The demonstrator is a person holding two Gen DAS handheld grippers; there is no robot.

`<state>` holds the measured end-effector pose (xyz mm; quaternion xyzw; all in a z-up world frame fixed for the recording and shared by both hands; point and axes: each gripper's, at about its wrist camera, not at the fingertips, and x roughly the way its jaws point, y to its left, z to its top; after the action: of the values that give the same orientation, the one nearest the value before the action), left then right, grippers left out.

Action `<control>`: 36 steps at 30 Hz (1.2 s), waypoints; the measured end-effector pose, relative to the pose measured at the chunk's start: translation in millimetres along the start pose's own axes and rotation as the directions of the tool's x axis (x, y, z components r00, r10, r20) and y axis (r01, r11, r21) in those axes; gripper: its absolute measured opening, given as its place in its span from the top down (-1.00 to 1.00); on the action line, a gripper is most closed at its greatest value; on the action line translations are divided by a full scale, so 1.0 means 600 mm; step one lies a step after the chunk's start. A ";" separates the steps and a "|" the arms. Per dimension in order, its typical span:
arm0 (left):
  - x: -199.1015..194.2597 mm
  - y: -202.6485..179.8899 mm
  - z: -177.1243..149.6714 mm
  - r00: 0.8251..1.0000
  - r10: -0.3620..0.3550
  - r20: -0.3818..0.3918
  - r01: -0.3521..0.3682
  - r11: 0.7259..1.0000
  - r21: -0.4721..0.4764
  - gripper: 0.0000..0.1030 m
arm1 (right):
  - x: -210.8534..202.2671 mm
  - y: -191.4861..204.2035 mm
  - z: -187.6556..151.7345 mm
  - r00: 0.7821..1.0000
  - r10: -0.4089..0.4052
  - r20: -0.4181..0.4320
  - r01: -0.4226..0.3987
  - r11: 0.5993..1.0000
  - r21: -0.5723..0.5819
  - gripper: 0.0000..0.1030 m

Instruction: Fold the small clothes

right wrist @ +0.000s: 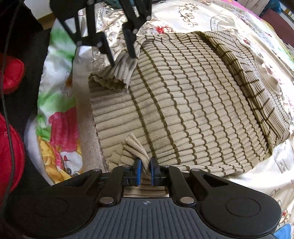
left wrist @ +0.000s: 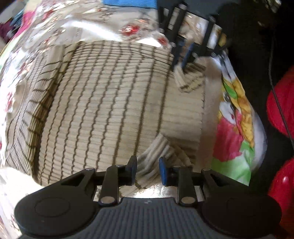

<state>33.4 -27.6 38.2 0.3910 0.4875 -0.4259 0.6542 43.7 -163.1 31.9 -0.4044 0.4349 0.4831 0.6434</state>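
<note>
A beige ribbed sweater (right wrist: 183, 103) with thin dark stripes lies spread flat on a bed, over a shiny cream bedspread (right wrist: 211, 14) printed with red flowers and scrollwork. Its sleeves are folded in along the body; one shows as a darker-striped band (right wrist: 244, 88) along the far side in the right wrist view. The plain ribbed hem (right wrist: 108, 117) runs along the edge nearest the bedside, where a bright cartoon-print sheet (right wrist: 55, 114) in green, pink and yellow hangs down. Beyond that, something red and glossy (right wrist: 11, 73) sits low in the dark, with a thin black cable (right wrist: 7, 92) trailing across it.

Both tools point steeply down at the hem end. The right hand-held gripper (right wrist: 145, 170) is clenched on a bunched-up corner of the hem (right wrist: 135, 147), the knit pinched tight between its blue pads (right wrist: 138, 171). In the left wrist view the same tool (left wrist: 182, 55) shows at the top, its pads nipped on a puckered tuft of knit.

The left hand-held gripper (left wrist: 148, 171) sits over the other hem corner (left wrist: 161, 147) with a clear gap between its pads (left wrist: 162, 171); the ribbed fabric lies between them, but whether they press on it I cannot tell. From the right wrist view this tool (right wrist: 122, 57) stands at the gathered cuff-like fold, its fingers down among the fabric.

A strip of blue cloth (left wrist: 128, 3) lies at the far edge of the bed.
</note>
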 end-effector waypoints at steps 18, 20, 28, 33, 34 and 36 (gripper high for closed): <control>0.024 -0.010 0.012 0.999 0.010 -0.032 -0.010 1.000 0.020 0.58 | -0.002 0.002 -0.003 1.000 -0.006 0.023 0.005 0.999 0.036 0.80; 0.023 -0.013 0.013 1.000 0.004 -0.030 -0.003 1.000 0.027 0.58 | -0.003 0.002 -0.005 1.000 -0.005 0.025 0.004 0.999 0.040 0.79; 0.019 -0.001 0.020 1.000 -0.005 -0.004 0.005 1.000 -0.016 0.57 | -0.002 0.002 -0.005 0.999 -0.006 0.033 0.005 0.998 0.058 0.79; 0.041 -0.015 0.021 0.999 0.033 -0.034 -0.032 0.999 0.033 0.57 | -0.002 0.002 -0.007 0.999 -0.005 0.036 0.003 0.998 0.067 0.78; 0.045 -0.014 0.022 0.999 0.038 -0.038 -0.037 0.999 0.028 0.57 | -0.002 0.002 -0.007 0.999 -0.006 0.037 0.003 0.998 0.067 0.78; 0.050 -0.009 0.024 0.999 0.039 -0.037 -0.039 0.999 0.005 0.57 | -0.002 0.002 -0.008 0.999 -0.006 0.038 0.004 0.998 0.065 0.78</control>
<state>37.4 -47.7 11.9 0.4097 0.4908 -0.4068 0.6526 41.4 -167.6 31.7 -0.3750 0.4373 0.4746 0.6655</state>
